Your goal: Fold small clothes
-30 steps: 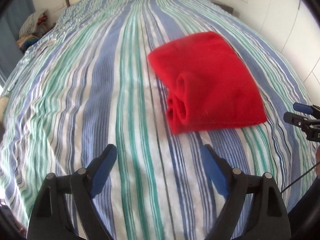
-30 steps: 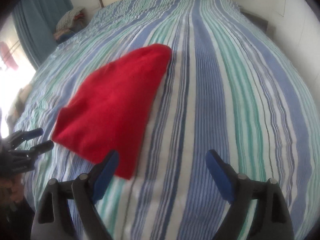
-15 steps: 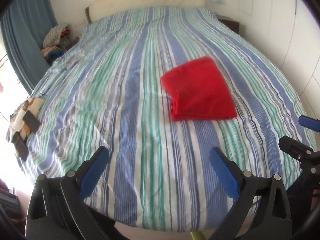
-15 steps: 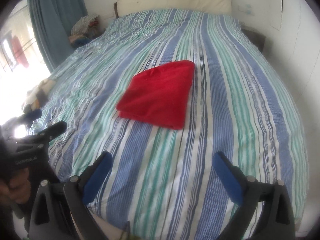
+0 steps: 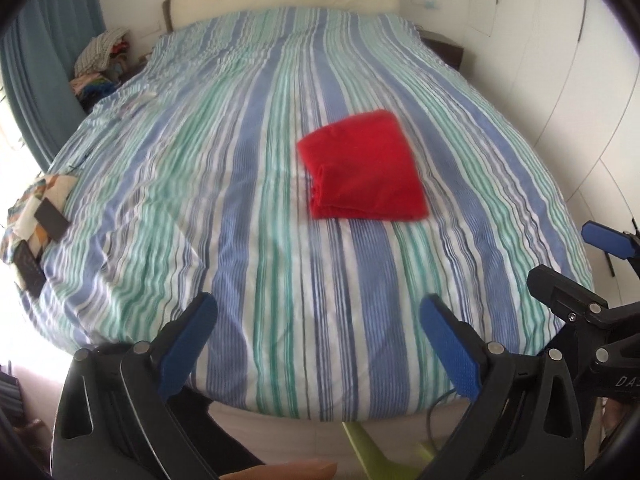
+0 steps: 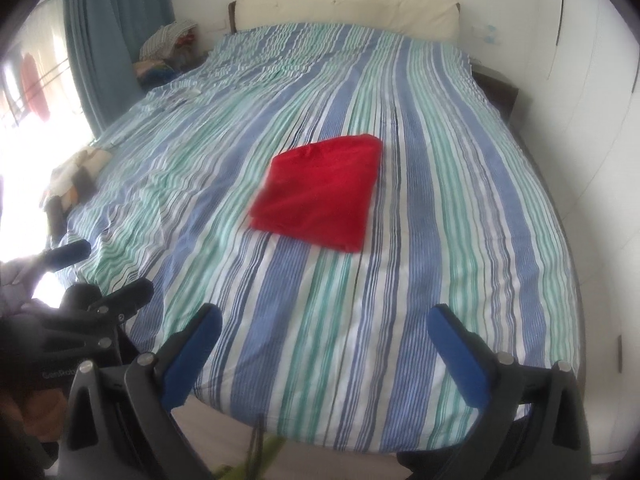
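Near the middle of the left wrist frame, slightly right, the red garment (image 5: 364, 166) lay on the striped bedspread (image 5: 248, 184) as a compact, roughly square packet, its layered folded edges facing the lower left. From the right wrist view the same packet (image 6: 318, 192) sat at frame center, flat and squared. Judged from that shape, the folding of this piece looked finished, and no other loose garment waited on the cover, so little seemed left beyond perhaps fetching another item.

At the bottom of each frame, the left gripper (image 5: 316, 340) and the right gripper (image 6: 322, 346) hung well apart from the garment, off the foot of the bed, each with its blue fingers spread wide and holding nothing. Toward the upper left, a pile of clothes (image 5: 102, 60) sat beside the blue curtain (image 5: 44, 52); a patterned cloth (image 5: 32, 208) lay at the left edge. A cream headboard (image 6: 344, 6) closed the top. Nothing stood between grippers and garment.
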`<state>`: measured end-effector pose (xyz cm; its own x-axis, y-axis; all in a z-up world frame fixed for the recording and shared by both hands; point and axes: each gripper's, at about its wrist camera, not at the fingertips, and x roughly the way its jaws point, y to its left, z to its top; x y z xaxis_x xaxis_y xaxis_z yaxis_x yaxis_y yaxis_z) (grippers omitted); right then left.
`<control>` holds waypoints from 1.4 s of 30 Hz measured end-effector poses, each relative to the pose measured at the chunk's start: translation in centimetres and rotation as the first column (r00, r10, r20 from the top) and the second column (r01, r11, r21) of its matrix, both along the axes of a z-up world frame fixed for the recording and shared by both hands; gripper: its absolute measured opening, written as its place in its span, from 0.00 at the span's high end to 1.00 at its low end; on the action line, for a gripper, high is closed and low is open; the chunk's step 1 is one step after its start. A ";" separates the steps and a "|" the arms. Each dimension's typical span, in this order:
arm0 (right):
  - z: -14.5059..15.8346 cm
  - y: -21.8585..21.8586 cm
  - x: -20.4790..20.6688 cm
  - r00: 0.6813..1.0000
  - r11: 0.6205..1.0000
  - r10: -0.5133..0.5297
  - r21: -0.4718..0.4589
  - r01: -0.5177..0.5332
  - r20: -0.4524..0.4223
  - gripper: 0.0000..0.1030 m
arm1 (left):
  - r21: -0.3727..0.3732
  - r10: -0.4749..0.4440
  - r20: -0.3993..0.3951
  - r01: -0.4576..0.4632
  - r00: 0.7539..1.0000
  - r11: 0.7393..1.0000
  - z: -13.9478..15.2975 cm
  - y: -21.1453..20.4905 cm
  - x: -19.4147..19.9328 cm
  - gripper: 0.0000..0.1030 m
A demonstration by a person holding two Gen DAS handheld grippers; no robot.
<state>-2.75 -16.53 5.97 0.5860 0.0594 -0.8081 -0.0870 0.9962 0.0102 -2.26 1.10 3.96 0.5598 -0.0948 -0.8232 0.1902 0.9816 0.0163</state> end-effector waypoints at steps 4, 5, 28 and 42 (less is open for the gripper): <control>0.4 0.4 -0.7 1.000 1.000 0.016 -0.007 -0.016 0.008 0.01 | 0.005 0.013 0.012 -0.013 1.000 1.000 0.4 0.1 -0.5 0.00; 0.4 0.5 -0.8 1.000 1.000 0.018 -0.009 -0.018 0.007 0.01 | 0.003 0.017 0.013 -0.017 1.000 1.000 0.5 0.2 -0.5 0.00; 0.7 0.5 -0.9 1.000 1.000 0.004 -0.026 -0.004 0.031 0.01 | 0.023 0.030 0.022 -0.030 0.999 0.999 1.0 -0.2 0.2 0.00; 1.2 0.1 -0.9 0.999 1.000 -0.007 -0.014 0.008 0.043 0.01 | 0.015 0.026 0.023 -0.026 0.999 1.000 1.4 -0.5 0.6 0.01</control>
<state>-3.63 -16.47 7.13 0.6207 0.0434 -0.7828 -0.0794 0.9968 -0.0077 -1.65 0.60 5.41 0.5809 -0.0678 -0.8111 0.1640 0.9858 0.0351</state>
